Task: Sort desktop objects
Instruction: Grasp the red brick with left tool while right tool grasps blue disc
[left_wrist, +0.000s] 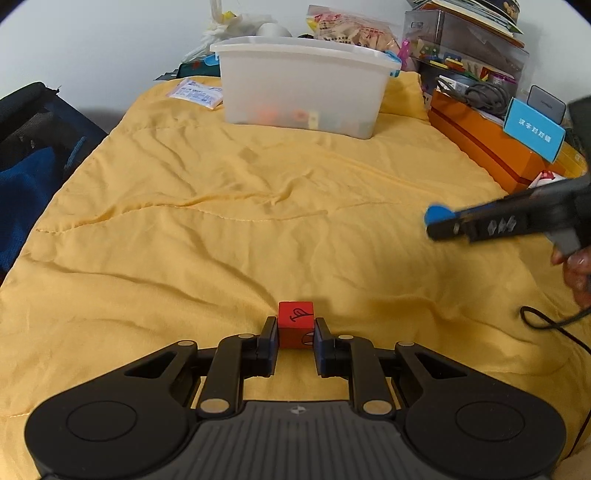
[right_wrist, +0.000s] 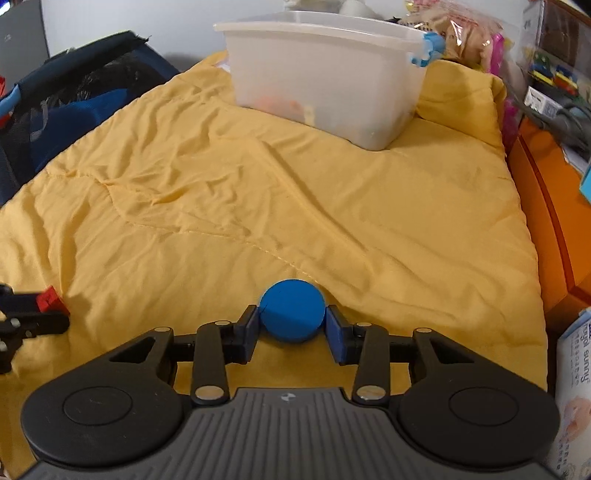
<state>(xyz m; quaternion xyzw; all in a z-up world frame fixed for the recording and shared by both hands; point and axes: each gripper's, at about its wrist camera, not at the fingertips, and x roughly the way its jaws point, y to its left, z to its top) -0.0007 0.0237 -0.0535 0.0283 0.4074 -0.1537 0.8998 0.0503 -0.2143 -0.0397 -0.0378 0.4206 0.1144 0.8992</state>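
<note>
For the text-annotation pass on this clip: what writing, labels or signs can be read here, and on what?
"汉字对对碰", roughly, white on the blue card; blurred, so uncertain.
"sunny", sideways on the white box; its other print is too small.
Black drawn mark, not letters, on the red cube.
White sachet and snack bag: unreadable.

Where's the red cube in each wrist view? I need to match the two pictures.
Left wrist: red cube bottom centre, clamped in the left gripper.
Right wrist: same cube at the far left edge, on the yellow quilt.
Shared landmark: the translucent bin at the quilt's far end.
</note>
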